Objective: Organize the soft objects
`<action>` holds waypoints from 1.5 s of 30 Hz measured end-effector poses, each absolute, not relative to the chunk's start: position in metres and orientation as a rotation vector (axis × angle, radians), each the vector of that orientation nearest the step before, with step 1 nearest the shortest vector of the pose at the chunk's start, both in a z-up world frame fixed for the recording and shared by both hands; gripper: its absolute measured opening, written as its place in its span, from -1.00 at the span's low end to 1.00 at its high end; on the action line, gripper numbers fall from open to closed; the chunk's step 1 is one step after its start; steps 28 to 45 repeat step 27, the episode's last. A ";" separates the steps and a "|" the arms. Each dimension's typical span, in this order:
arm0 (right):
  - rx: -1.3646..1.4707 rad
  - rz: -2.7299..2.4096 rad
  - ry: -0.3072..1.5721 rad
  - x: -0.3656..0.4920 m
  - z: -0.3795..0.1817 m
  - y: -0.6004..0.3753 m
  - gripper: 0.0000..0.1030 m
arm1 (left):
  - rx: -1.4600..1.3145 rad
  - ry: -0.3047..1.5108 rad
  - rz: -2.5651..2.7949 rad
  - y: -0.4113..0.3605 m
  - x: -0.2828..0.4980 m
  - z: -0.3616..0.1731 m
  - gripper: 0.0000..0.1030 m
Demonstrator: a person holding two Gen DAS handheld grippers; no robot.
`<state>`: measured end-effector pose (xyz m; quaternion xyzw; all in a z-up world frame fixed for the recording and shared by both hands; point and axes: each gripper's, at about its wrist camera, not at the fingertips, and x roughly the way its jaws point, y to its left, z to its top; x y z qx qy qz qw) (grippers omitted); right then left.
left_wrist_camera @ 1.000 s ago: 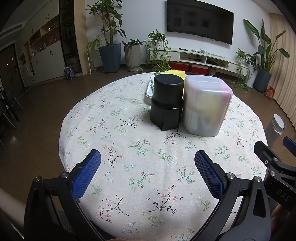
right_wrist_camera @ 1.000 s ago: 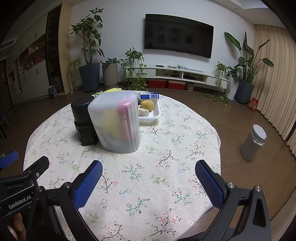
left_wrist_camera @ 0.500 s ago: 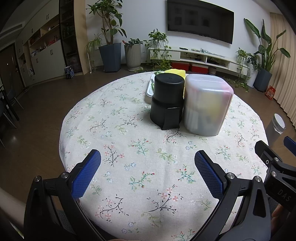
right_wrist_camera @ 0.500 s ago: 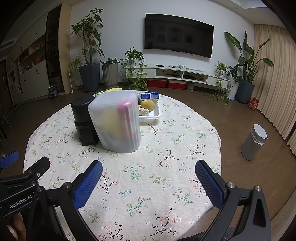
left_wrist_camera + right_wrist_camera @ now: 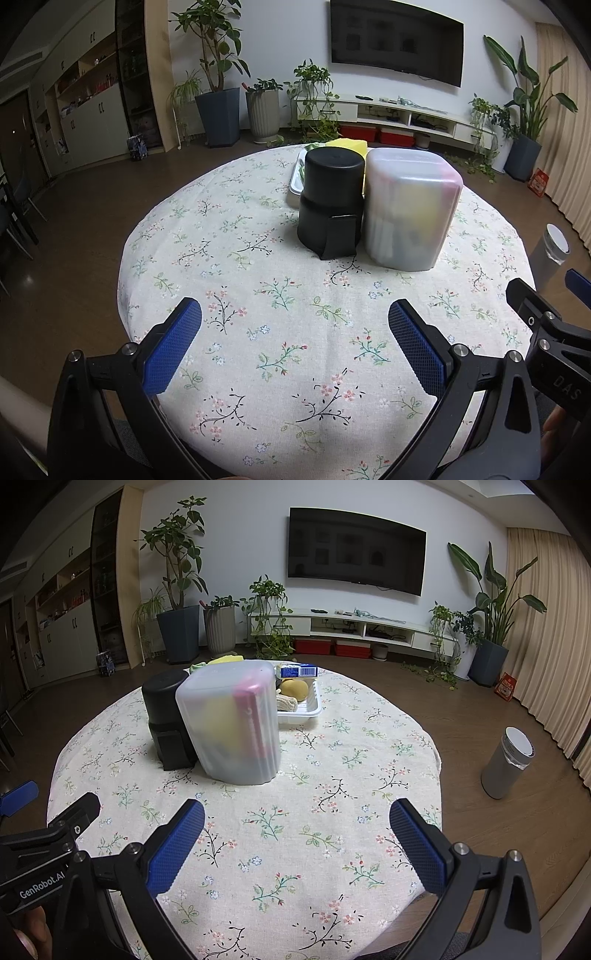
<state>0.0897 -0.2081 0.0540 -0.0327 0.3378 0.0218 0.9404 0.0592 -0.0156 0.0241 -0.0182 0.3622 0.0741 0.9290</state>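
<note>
Almost nothing is shifting since a second ago: we are holding both tools at the near edge of the round table (image 5: 229,229), and the containers are sitting where they were. Our left gripper (image 5: 295,341) is spread wide and empty; our right gripper (image 5: 297,843) is likewise released, gripping nothing.

The frosted container (image 5: 231,722) is standing upright at mid-table, long axis vertical, closed end up, touching the black canister (image 5: 330,199) on its left, with soft yellow and pink shapes blurring through its wall. Behind it the white tray (image 5: 303,710) is holding a yellow soft item, a knitted piece and a small box.

We are judging the risk as tipping: a high, one-sided grab on that tall container could topple it into its neighbour, or slip on smooth plastic.
</note>
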 end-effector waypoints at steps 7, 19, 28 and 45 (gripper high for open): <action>-0.067 0.044 0.689 0.090 0.054 -0.209 0.99 | -0.019 0.741 0.162 -0.017 0.059 0.025 1.00; -0.066 0.044 0.690 0.090 0.054 -0.208 0.99 | -0.015 0.729 0.160 -0.019 0.058 0.028 1.00; -0.066 0.045 0.690 0.090 0.054 -0.209 0.99 | -0.013 0.730 0.156 -0.020 0.059 0.029 0.99; -0.066 0.045 0.690 0.090 0.054 -0.209 0.99 | -0.013 0.730 0.156 -0.020 0.059 0.029 0.99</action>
